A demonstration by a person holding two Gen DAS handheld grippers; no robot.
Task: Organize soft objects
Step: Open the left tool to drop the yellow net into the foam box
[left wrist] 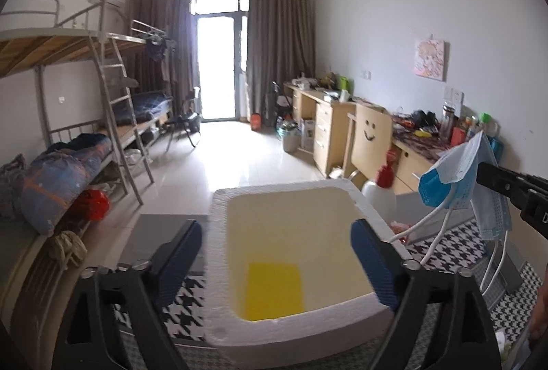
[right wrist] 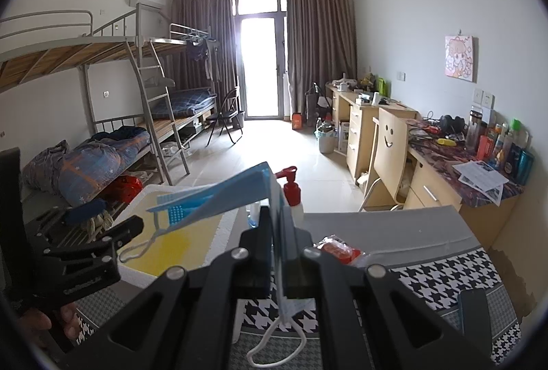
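My left gripper point(left wrist: 277, 229) stands open above a white foam box point(left wrist: 284, 186), one blue-padded finger on each side, with nothing between them. A yellow sponge point(left wrist: 274, 291) lies flat on the box floor. My right gripper point(right wrist: 277, 226) is shut on several blue face masks point(right wrist: 212, 198), which hang over the box's right side with white ear loops dangling. In the left wrist view, the masks point(left wrist: 459, 171) and the right gripper point(left wrist: 486, 174) are at the right edge. One of the left gripper's fingers point(right wrist: 126, 227) shows at the left of the right wrist view, beside the box point(right wrist: 144, 195).
A white pump bottle with a red top point(right wrist: 293, 195) stands behind the box. A red packet point(right wrist: 337, 248) lies on the grey table, which has a houndstooth cloth point(right wrist: 445, 281). A smiley-face chair point(right wrist: 390, 147) and cluttered desks are to the right, bunk beds to the left.
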